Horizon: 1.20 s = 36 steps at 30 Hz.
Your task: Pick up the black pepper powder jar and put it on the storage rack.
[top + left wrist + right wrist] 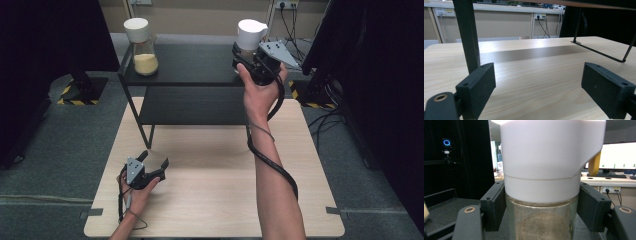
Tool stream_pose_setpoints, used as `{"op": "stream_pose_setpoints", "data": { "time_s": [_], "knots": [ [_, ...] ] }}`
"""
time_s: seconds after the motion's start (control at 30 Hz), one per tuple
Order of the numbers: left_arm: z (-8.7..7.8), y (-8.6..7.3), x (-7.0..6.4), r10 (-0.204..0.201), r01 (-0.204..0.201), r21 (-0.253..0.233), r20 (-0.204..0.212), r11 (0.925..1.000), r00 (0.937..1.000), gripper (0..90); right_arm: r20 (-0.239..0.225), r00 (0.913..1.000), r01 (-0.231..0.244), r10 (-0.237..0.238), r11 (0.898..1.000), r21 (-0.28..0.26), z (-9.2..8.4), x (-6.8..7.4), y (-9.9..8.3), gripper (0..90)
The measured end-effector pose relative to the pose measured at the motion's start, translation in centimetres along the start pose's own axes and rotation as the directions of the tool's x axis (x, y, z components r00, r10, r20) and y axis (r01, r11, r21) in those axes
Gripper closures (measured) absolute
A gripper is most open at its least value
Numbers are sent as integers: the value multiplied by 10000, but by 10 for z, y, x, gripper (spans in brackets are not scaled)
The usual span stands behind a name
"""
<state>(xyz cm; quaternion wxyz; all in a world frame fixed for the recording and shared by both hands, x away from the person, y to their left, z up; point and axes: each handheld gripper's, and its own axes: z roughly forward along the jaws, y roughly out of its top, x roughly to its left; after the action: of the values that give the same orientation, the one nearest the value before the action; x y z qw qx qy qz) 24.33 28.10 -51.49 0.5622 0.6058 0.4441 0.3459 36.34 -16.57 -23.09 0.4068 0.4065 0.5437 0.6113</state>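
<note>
Glass forms the body of the held jar (pixel 541 220), which carries a tall white lid (pixel 549 157) with a pouring spout and contains a brown powder in its lower part. The right gripper (pixel 246 56) is clamped on this jar, with one black pad on each side of it at the junction of lid and glass. In the high view the jar (pixel 249 37) sits at the far right end of the black shelf (pixel 190 65), at the level of the upper board; whether its base touches the board cannot be determined. A second jar (pixel 142 47), with a white lid and yellow contents, stands on the far left end of the same board, well apart from the first. The shelf stands on the far half of the light wooden table (pixel 210 200). The left gripper (pixel 155 161) rests low over the near left area of the table, jaws spread wide with nothing between them, pointing toward a shelf leg (pixel 467 35).
</note>
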Motion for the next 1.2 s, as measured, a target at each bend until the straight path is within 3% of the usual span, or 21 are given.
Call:
{"op": "stream_pose_setpoints", "data": {
  "time_s": [0.63,0.73,1.2],
  "knots": [
    [0,0,0,7,-7,9,1,10000,10000,119,280,9994,207,-214,9995,250,12,5,-7,309],
    [0,0,0,18,-18,8,11,10000,10000,119,238,9989,398,-404,9989,252,12,5,-7,307],
    [0,0,-1,36,-36,0,-1,10000,10000,119,4,9997,251,-252,9991,349,9,1,-6,273]
  ]
}}
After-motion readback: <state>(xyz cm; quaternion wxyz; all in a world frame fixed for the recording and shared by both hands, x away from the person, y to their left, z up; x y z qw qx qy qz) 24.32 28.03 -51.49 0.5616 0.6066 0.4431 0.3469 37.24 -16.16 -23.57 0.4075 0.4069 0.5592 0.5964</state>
